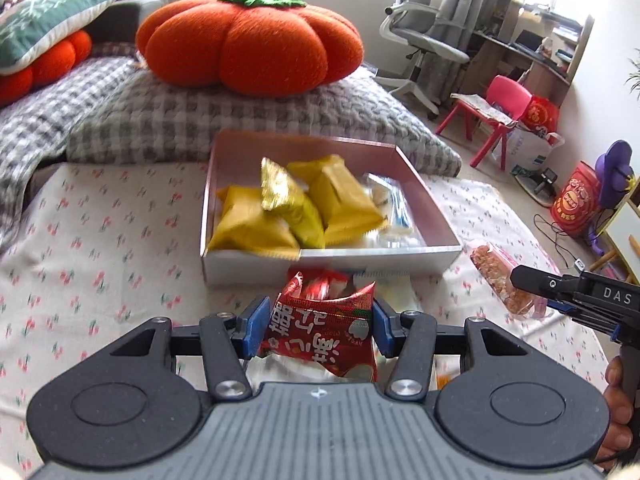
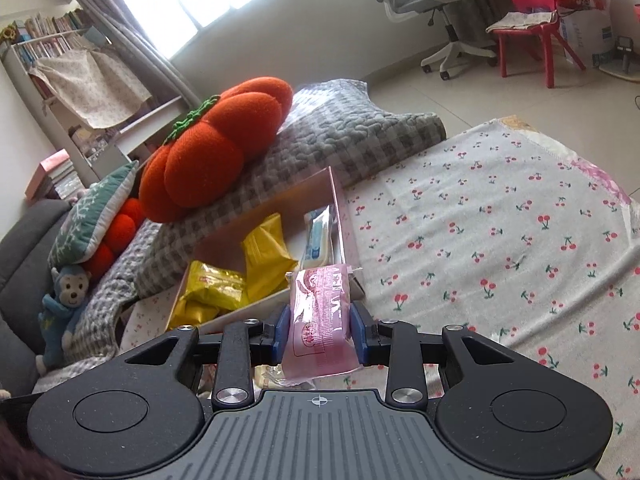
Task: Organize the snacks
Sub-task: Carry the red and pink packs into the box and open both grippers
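Observation:
A pink open box (image 1: 424, 258) sits on the cherry-print cloth and holds several yellow snack packs (image 1: 344, 196) and a blue-white pack (image 1: 394, 204). My left gripper (image 1: 320, 320) is shut on a red snack packet (image 1: 324, 336), just in front of the box's near wall. My right gripper (image 2: 320, 330) is shut on a pink snack bar packet (image 2: 320, 320), beside the box's right corner (image 2: 338, 200). In the left wrist view the right gripper (image 1: 532, 280) shows at the right, holding that bar (image 1: 496, 276) above the cloth.
An orange pumpkin cushion (image 1: 248, 40) rests on a grey checked quilt (image 1: 240, 120) behind the box. The cherry-print cloth (image 2: 500, 240) stretches to the right. A stuffed monkey (image 2: 64, 300), pillows, an office chair (image 1: 420, 32) and a red child's chair (image 1: 496, 112) stand around.

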{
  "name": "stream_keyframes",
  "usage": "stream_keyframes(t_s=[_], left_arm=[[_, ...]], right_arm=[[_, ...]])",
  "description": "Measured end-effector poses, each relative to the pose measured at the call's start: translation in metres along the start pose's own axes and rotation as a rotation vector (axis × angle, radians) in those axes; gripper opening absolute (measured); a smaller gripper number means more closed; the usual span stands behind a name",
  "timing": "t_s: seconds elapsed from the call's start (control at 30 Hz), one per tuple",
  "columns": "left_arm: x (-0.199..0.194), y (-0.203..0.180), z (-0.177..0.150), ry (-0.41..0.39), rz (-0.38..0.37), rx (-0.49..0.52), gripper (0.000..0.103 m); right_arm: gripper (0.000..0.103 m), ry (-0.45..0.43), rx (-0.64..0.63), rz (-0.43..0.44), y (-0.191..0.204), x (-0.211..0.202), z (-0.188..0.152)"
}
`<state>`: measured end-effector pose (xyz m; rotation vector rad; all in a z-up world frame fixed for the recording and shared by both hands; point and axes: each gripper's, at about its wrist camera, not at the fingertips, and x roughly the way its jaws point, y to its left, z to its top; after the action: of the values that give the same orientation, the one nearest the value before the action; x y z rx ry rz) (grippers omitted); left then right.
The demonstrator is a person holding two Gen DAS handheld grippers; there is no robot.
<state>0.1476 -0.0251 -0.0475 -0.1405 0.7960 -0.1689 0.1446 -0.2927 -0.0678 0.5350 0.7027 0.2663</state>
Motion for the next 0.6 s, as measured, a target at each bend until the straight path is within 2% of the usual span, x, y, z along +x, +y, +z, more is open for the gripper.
stream_keyframes(t_s=[0.2, 0.37, 0.5, 0.6], left_arm=[[0.039, -0.012, 0.032, -0.006, -0.012, 0.025, 0.049], [0.075, -0.013, 0.044, 0.015, 0.029, 0.039, 0.048], [0.099, -0.013, 0.051, 0.04, 0.007, 0.03, 0.049], [0.106, -0.01, 0.048, 0.056, 0.015, 0.019, 0.058]], right_arm=[[0.031, -0.021, -0.033, 0.023, 0.016, 0.029, 0.024], [0.031, 0.005, -0.044, 0.002, 0.023, 0.067, 0.036], [0.032, 0.019, -0.052, -0.014, 0.029, 0.093, 0.039], [0.034, 0.043, -0.079, -0.032, 0.035, 0.105, 0.035]])
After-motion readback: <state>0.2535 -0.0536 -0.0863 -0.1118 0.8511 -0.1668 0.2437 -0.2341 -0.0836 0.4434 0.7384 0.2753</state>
